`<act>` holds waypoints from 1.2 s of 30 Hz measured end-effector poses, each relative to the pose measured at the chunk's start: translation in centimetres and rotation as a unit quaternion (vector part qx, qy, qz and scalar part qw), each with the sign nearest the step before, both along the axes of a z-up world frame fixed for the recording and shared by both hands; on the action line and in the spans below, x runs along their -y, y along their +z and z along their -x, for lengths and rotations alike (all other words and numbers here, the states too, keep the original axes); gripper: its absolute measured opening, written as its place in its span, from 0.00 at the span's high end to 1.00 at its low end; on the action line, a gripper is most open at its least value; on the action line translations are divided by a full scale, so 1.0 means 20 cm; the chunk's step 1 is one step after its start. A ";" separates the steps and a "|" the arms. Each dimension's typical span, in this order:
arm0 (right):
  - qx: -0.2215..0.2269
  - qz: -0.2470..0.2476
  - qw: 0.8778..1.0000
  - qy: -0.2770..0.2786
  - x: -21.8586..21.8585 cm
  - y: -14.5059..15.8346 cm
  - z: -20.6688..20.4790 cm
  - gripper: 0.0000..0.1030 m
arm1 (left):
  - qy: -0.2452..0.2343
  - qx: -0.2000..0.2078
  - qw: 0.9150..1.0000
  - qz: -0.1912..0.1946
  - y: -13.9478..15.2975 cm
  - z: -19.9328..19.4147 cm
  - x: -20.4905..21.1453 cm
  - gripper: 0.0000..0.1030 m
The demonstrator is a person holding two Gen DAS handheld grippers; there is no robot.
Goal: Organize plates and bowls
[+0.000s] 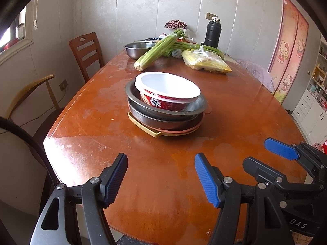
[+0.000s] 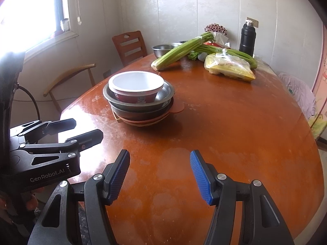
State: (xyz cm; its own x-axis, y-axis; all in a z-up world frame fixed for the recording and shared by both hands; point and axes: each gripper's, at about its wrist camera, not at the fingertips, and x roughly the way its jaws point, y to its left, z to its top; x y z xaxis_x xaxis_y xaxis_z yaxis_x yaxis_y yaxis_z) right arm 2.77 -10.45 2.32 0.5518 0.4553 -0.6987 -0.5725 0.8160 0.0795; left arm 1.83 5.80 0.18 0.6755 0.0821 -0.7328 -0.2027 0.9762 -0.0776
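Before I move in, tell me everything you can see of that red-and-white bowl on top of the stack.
The red-and-white bowl looks like a disposable noodle bowl: white rim and inside, red printed wall. It appears empty and sits upright, nested in the top metal bowl, leaning toward one side of it. Nothing else touches it.

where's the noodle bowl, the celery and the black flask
noodle bowl point(image 1: 169, 85), left wrist view, on its white inside
celery point(image 2: 175, 54), right wrist view, mid-stalk of the near bunch
black flask point(image 1: 212, 33), left wrist view, on its body
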 end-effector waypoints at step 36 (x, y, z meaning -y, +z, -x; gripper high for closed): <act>-0.005 0.010 1.000 -0.008 -0.01 -0.01 0.00 0.38 | 0.001 -0.016 0.999 -0.040 -0.04 -0.02 0.03 0.34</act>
